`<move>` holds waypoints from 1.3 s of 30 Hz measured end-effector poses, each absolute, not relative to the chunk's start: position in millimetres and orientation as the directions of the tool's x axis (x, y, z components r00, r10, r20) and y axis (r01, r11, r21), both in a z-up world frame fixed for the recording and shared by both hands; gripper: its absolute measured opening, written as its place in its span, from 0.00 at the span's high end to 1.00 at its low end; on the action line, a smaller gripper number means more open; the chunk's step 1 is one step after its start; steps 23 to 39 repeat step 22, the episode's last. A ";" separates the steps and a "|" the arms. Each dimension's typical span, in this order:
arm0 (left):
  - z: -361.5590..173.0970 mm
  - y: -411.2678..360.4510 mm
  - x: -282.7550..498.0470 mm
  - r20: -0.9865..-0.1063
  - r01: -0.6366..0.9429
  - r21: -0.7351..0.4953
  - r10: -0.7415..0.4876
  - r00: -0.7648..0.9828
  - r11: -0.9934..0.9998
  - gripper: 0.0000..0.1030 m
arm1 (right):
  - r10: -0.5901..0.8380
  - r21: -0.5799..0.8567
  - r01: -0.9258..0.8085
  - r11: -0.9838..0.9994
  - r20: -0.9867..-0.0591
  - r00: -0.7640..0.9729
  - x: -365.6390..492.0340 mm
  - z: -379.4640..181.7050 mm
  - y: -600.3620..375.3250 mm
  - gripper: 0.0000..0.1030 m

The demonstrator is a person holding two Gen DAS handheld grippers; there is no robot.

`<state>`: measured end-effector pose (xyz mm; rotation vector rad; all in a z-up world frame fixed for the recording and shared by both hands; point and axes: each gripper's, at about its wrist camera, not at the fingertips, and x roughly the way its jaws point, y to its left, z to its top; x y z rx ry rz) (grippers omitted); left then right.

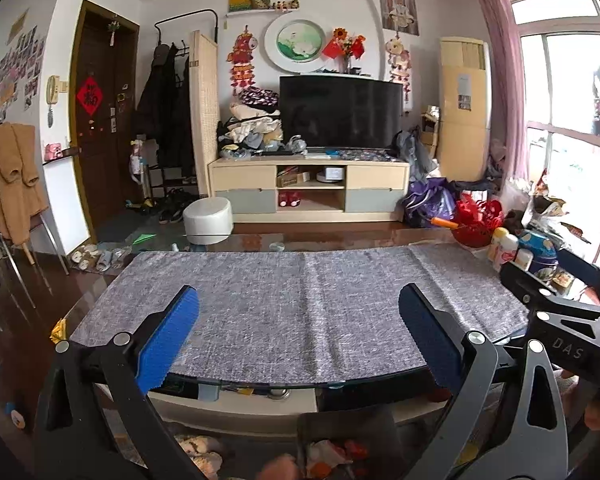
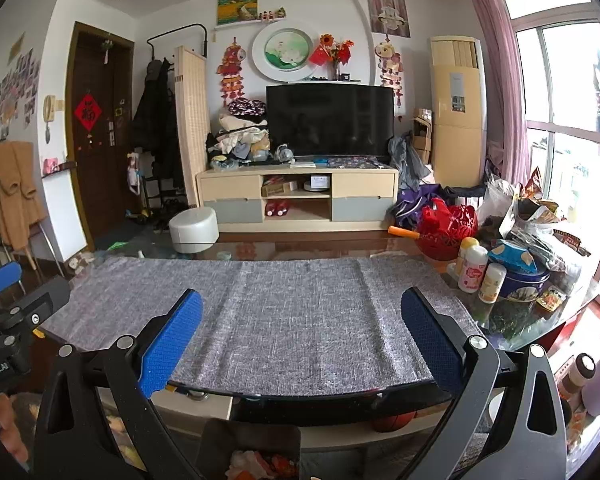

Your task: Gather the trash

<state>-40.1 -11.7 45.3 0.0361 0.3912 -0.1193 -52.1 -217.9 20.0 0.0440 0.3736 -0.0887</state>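
Both grippers hang side by side at the near edge of the glass counter point(image 2: 540, 320), which is covered by a grey cloth point(image 2: 280, 312). The left gripper point(image 1: 300, 328) has its jaws spread wide and empty; the right gripper point(image 2: 300, 328) likewise. Crumpled snack bags point(image 2: 536, 208) are heaped at the counter's far right end, behind a blue biscuit tin point(image 2: 526, 280), white bottles point(image 2: 474, 268) and a red basket point(image 2: 446, 230).

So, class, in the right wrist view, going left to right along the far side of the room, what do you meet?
Brown door → hanging coats → folding screen → television → tall air conditioner → pink curtain.
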 end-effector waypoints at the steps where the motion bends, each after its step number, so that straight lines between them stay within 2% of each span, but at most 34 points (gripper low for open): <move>1: 45.0 -11.6 -39.5 -0.382 0.115 0.018 -0.100 0.919 0.993 0.08 | -0.077 0.027 0.094 0.995 -0.367 0.927 -51.6 20.2 -217.3 0.03; 17: 44.2 -1.5 -33.9 -0.399 0.118 -0.031 -0.120 0.909 0.993 0.08 | -0.076 0.028 0.093 0.995 -0.373 0.925 -50.3 19.5 -220.1 0.03; 39: 45.1 -1.9 -32.4 -0.399 0.116 -0.015 -0.112 0.910 0.993 0.08 | -0.081 0.025 0.097 0.995 -0.379 0.922 -47.9 16.0 -222.0 0.03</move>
